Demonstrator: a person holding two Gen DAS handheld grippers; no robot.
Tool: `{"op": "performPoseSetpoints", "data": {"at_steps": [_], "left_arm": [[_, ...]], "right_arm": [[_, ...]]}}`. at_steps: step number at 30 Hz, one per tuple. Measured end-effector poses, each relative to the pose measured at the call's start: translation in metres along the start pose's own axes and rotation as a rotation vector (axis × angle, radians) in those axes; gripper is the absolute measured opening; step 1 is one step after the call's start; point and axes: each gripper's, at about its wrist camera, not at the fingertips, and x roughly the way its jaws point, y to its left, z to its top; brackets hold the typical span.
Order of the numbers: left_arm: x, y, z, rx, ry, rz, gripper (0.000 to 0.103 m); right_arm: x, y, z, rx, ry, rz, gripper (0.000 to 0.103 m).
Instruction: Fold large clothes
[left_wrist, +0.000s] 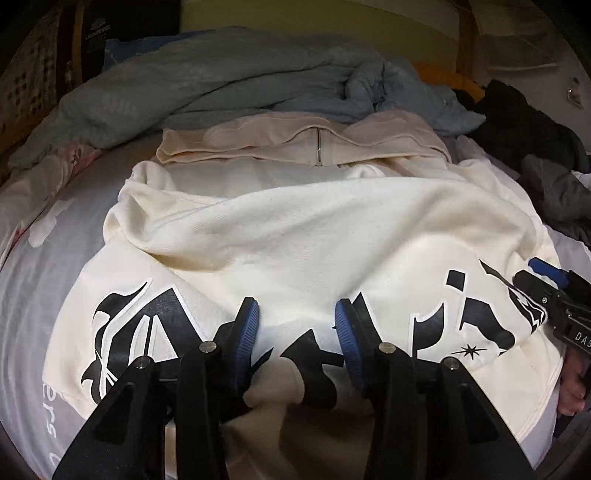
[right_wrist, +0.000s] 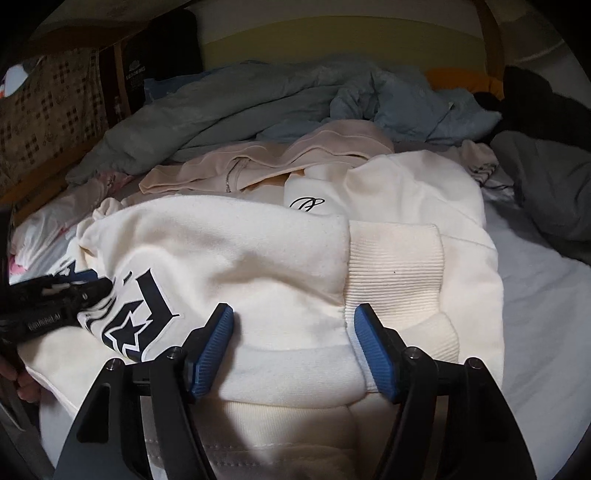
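Note:
A cream sweatshirt (left_wrist: 295, 229) with big black lettering lies partly folded on the bed. My left gripper (left_wrist: 295, 328) hovers over the lettering, its blue pads apart and nothing pinched between them. In the right wrist view the sweatshirt (right_wrist: 229, 251) has a sleeve with a ribbed cuff (right_wrist: 395, 273) laid across it. My right gripper (right_wrist: 293, 343) stands open astride a thick fold at the near edge; the cloth lies between the pads. The right gripper's body (left_wrist: 554, 295) shows at the left view's right edge, and the left gripper's body (right_wrist: 55, 295) at the right view's left edge.
A pale pink zip-up garment (left_wrist: 295, 144) lies just beyond the sweatshirt. Behind it is a rumpled blue-grey blanket (left_wrist: 184, 85). Dark clothes (left_wrist: 524, 122) and a grey garment (right_wrist: 546, 184) are piled at the right. White sheet (right_wrist: 546, 314) shows to the right.

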Motion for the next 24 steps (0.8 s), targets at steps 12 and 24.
{"op": "performPoseSetpoints", "data": {"at_steps": [12, 24], "left_arm": [[-0.056, -0.023, 0.004, 0.09, -0.296, -0.113, 0.05], [-0.007, 0.015, 0.004, -0.11, -0.14, -0.16, 0.044]], "right_arm": [[-0.009, -0.004, -0.002, -0.024, -0.024, -0.043, 0.069], [-0.005, -0.026, -0.005, 0.117, -0.029, -0.055, 0.075]]}}
